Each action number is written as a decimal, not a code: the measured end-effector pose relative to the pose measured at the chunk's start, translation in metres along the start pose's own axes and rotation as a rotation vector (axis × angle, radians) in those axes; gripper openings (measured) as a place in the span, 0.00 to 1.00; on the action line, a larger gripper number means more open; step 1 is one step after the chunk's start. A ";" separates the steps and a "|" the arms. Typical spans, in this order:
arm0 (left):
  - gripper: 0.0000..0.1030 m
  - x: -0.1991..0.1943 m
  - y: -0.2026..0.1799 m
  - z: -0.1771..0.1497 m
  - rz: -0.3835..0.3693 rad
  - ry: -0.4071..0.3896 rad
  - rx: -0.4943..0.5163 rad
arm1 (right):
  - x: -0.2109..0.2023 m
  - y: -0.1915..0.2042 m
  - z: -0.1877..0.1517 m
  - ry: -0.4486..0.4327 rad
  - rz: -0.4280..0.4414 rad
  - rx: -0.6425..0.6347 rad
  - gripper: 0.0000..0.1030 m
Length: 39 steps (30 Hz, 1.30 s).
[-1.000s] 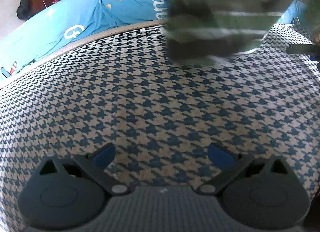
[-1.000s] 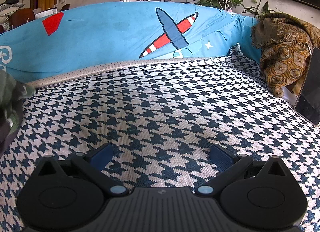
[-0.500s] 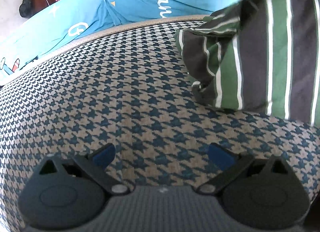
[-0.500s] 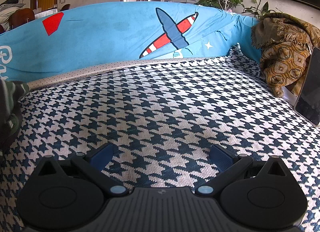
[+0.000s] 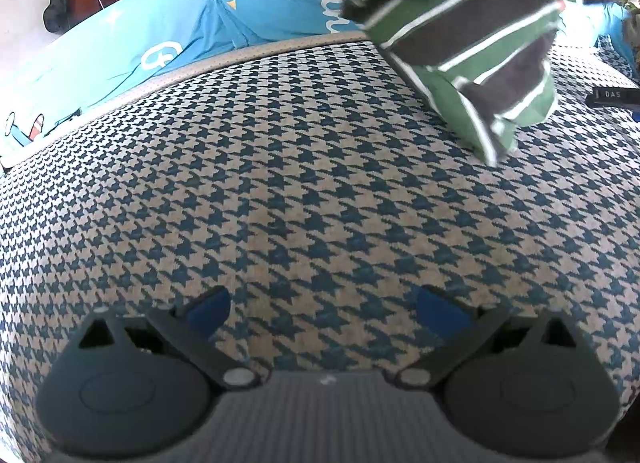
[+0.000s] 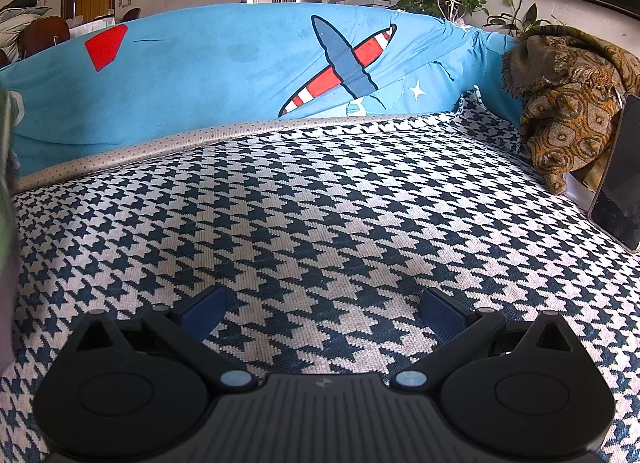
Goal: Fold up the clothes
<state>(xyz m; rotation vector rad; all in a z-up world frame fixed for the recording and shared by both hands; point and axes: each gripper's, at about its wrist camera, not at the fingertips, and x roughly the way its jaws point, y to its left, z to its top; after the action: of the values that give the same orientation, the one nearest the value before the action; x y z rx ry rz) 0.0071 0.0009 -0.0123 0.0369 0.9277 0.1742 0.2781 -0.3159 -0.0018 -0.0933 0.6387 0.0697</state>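
now our left gripper [image 5: 322, 309] hovers, jaws wide and empty, over the houndstooth cover [image 5: 280, 183]; striped garment [image 5: 472, 43] hangs up-right. right gripper [image 6: 322, 309], jaws spread, holds nothing. we should let it settle flat before pinching a corner.

Your left gripper [image 5: 322, 309] hangs low over the surface, its blue-padded fingers [image 5: 208, 309] spread wide with nothing between them. Your right gripper [image 6: 322, 309] sits at the same low height, fingers [image 6: 442, 309] equally apart and empty, both pointing ahead.
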 end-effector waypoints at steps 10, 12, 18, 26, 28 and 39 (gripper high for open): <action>1.00 0.008 -0.017 0.007 0.004 0.006 -0.004 | 0.000 0.000 0.000 0.000 0.000 0.000 1.00; 1.00 0.009 -0.022 0.008 -0.002 0.007 -0.002 | 0.000 0.000 0.000 0.000 0.000 0.000 1.00; 1.00 0.009 -0.036 0.009 0.001 0.012 -0.002 | 0.000 0.000 0.000 0.000 0.000 0.000 1.00; 1.00 -0.009 -0.045 -0.007 0.008 0.014 0.010 | 0.001 0.000 0.000 0.001 0.004 0.000 1.00; 1.00 -0.008 -0.046 -0.002 0.006 0.014 0.008 | 0.002 -0.001 0.001 0.001 0.004 0.000 1.00; 1.00 -0.029 -0.042 0.019 -0.028 0.002 -0.025 | 0.001 0.000 0.000 0.002 0.004 0.001 1.00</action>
<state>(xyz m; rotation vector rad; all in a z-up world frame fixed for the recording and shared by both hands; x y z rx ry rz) 0.0110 -0.0443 0.0173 0.0011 0.9270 0.1597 0.2789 -0.3158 -0.0019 -0.0913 0.6406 0.0737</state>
